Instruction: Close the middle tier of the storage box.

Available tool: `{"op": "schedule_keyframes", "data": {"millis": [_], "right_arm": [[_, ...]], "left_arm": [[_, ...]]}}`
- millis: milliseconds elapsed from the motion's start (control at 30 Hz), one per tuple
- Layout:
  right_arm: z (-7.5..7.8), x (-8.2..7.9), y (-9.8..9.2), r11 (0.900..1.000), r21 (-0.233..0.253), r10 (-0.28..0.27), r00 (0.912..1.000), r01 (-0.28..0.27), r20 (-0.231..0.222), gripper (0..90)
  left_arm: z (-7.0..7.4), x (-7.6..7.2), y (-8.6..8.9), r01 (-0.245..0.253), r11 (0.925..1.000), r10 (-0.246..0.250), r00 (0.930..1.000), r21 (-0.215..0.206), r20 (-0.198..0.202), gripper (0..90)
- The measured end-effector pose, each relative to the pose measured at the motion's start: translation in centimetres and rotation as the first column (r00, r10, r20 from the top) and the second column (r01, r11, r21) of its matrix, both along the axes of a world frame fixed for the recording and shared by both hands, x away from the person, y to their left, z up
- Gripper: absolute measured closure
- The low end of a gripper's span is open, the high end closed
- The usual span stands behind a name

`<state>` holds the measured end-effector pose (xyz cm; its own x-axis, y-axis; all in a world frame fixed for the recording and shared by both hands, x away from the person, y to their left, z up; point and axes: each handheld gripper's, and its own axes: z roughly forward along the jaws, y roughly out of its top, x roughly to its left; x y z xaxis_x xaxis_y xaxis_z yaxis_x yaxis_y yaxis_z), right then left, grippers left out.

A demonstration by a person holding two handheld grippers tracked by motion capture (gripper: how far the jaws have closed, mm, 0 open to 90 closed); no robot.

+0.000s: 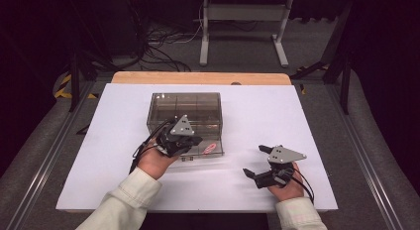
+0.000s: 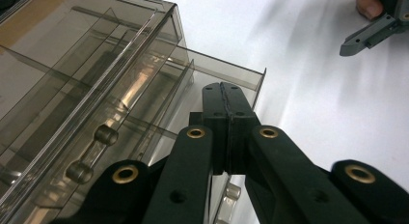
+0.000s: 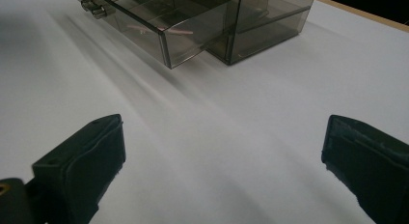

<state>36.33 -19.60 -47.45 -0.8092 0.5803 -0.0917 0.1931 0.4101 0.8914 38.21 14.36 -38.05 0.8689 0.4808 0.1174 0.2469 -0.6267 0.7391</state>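
A smoky clear plastic drawer box (image 1: 185, 108) stands on the white table top (image 1: 277, 116). Its lower drawer (image 1: 216, 151) is pulled out toward me, and a small pink object (image 1: 209, 148) lies inside it. My left gripper (image 1: 194, 141) hovers over the front of that drawer, jaws pressed together with nothing seen between them. In the left gripper view the shut gripper (image 2: 224, 89) sits above the drawer wall (image 2: 226, 72), beside the box (image 2: 72, 64). My right gripper (image 1: 255, 160) stands open low over the table, right of the drawer. In the right gripper view the gripper (image 3: 222, 156) points at the drawer (image 3: 159, 26).
Round knobs (image 2: 106, 134) stick out of the upper drawer front. A wooden edge (image 1: 198, 78) runs along the far side of the table. Beyond it are cables and a white table frame (image 1: 242, 22) on the floor. Bare white surface lies around the right gripper.
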Motion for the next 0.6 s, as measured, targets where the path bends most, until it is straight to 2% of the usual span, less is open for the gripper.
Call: {"op": "schedule_keyframes", "data": {"millis": [367,600], "right_arm": [[0.0,0.0,0.0,1.0,-0.004,-0.001,1.0,0.001,0.002,1.8],[0.0,0.0,0.0,1.0,-0.003,-0.001,1.0,0.001,0.002,1.8]], "left_arm": [[0.1,-0.5,0.9,0.008,0.9999,-0.008,1.0,0.007,0.002,89.9],[0.1,-0.7,1.6,0.022,0.9995,-0.021,0.9995,0.022,-0.024,89.9]]}}
